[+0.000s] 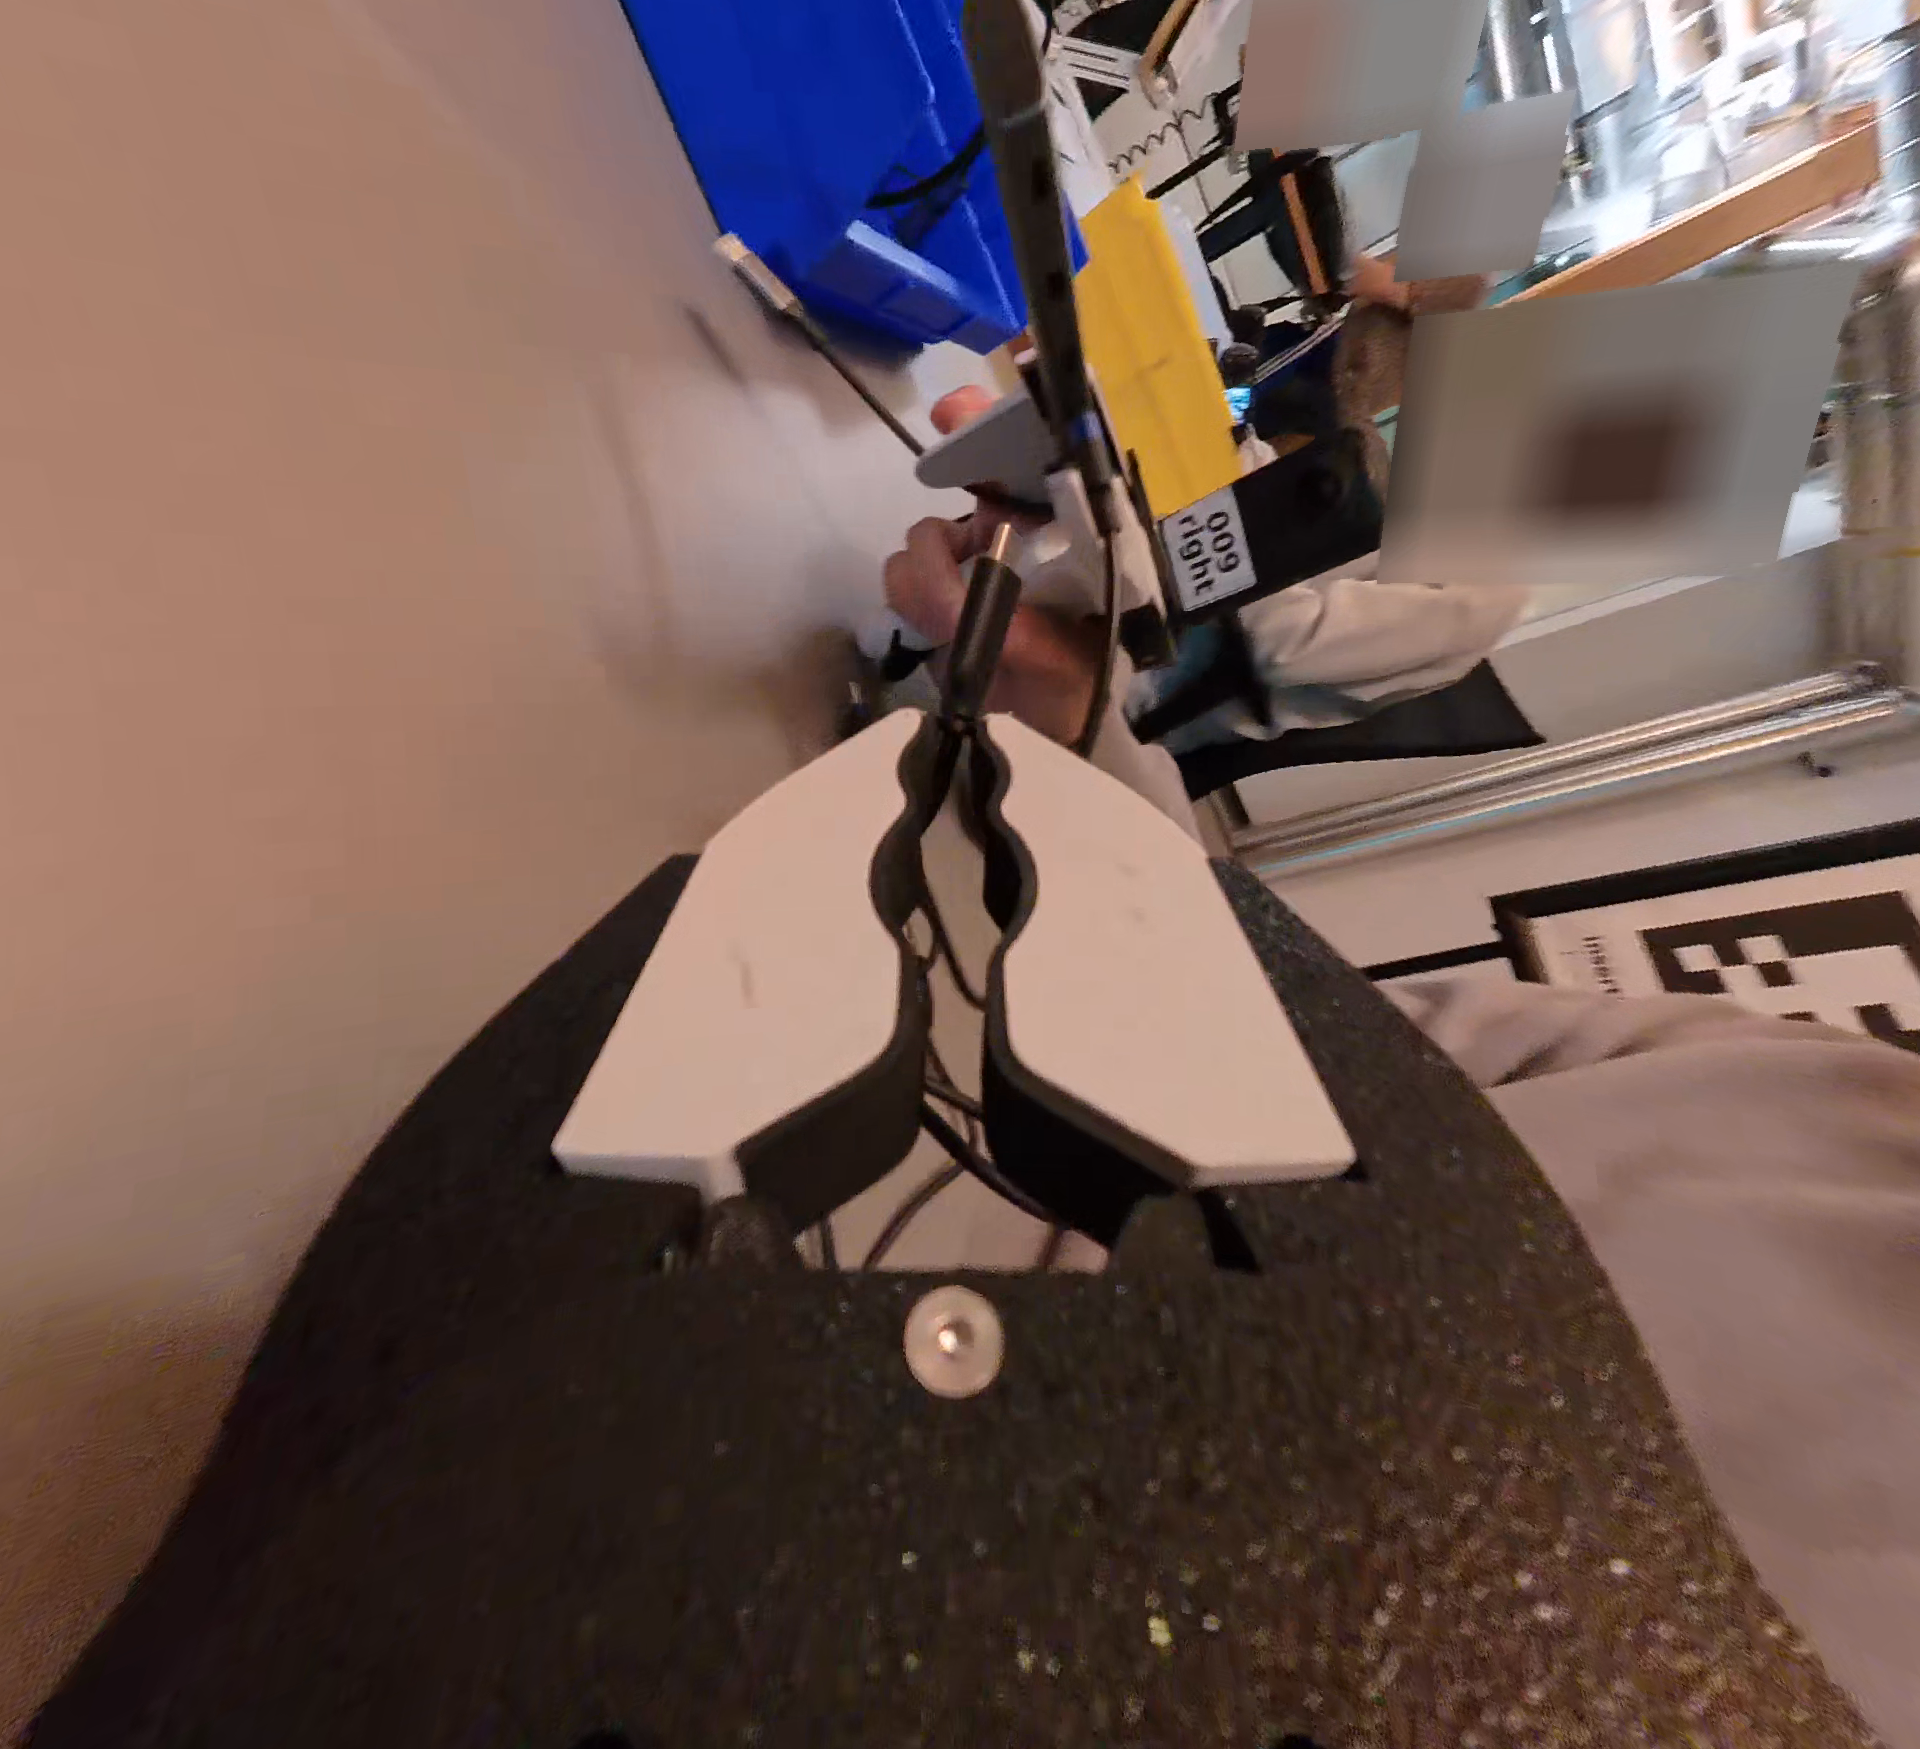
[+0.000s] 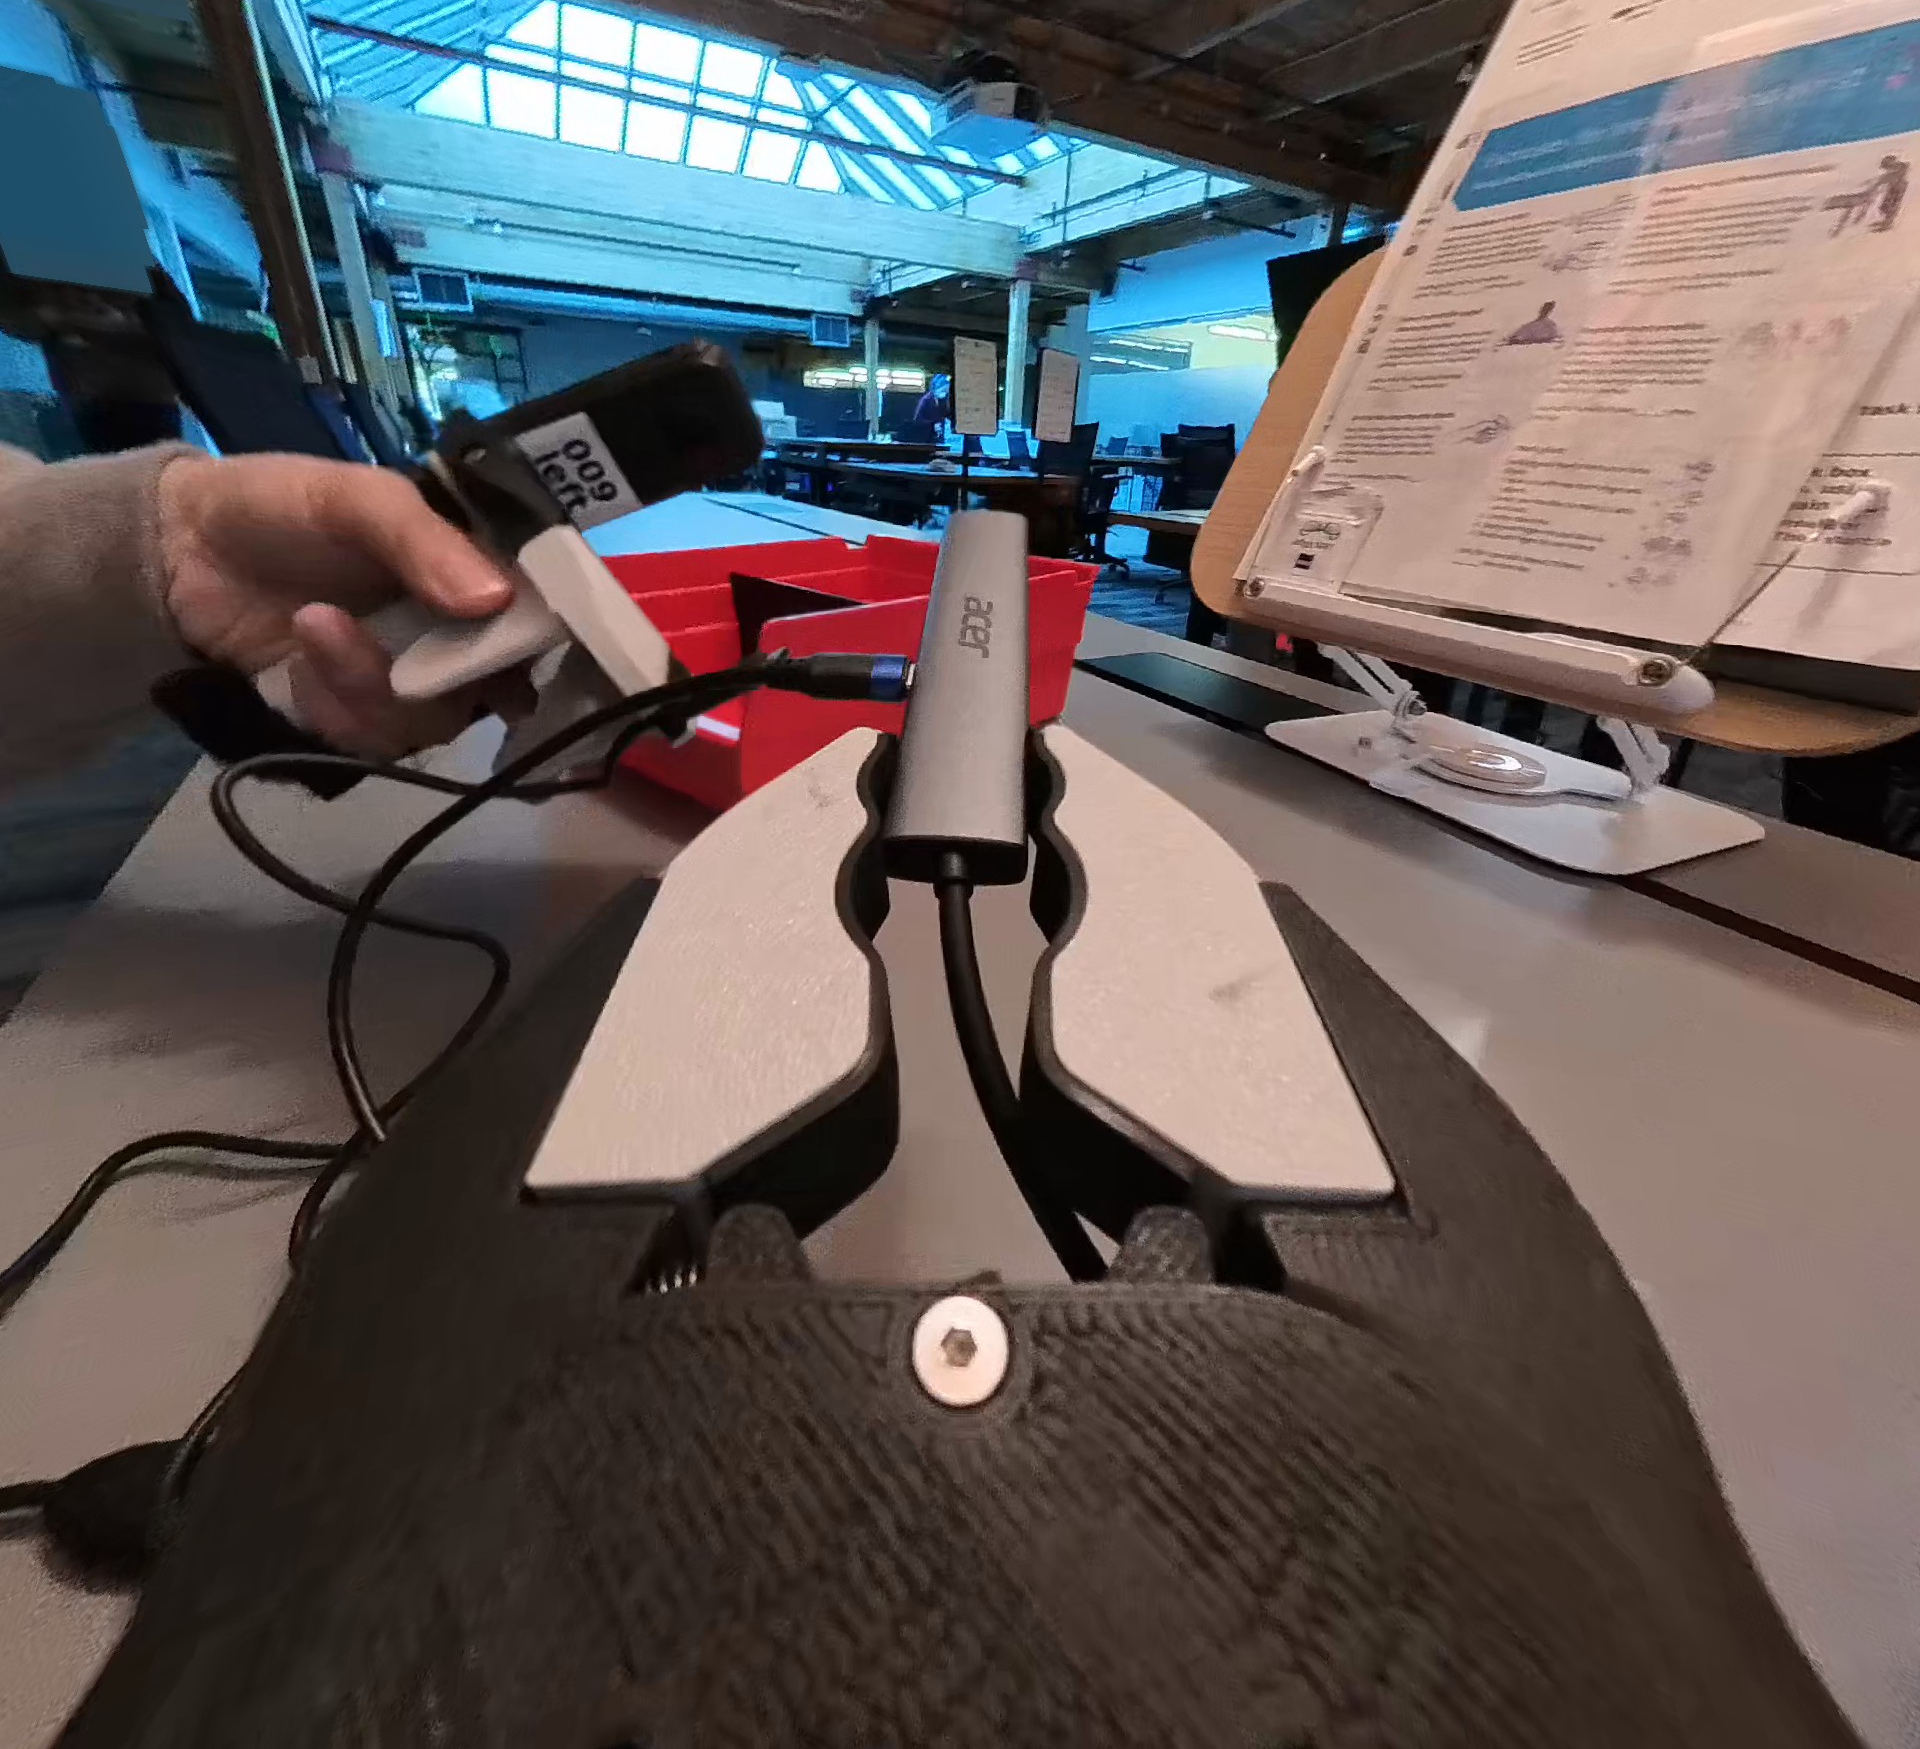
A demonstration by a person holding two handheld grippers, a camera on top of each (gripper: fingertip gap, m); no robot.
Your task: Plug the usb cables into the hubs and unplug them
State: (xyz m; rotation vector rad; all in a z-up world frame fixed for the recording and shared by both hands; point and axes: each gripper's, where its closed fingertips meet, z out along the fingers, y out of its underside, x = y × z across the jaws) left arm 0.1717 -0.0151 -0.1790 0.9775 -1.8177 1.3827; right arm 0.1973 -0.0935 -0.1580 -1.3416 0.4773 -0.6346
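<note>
Above the surface (image 2: 1455, 1024), right fingers (image 2: 800, 868) clamped the rigid, light hub (image 2: 961, 691) near its tail; left fingers (image 1: 1091, 868) pinched a limp cable's plug (image 1: 977, 629), likely slippery.

Left gripper (image 1: 951, 731) lower centre with pale wavy-edged fingers (image 1: 790, 961) on speckled black body, silver screw (image 1: 953, 1339) below, right gripper (image 2: 956, 764) alike, grey sleeve (image 2: 73, 598) at left edge, white label (image 2: 577, 465) on black housing

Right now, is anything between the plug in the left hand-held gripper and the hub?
Nothing visible. The plug in the left hand-held gripper points toward the hub, which the right hand-held gripper holds. One cable already occupies a side port.
</note>
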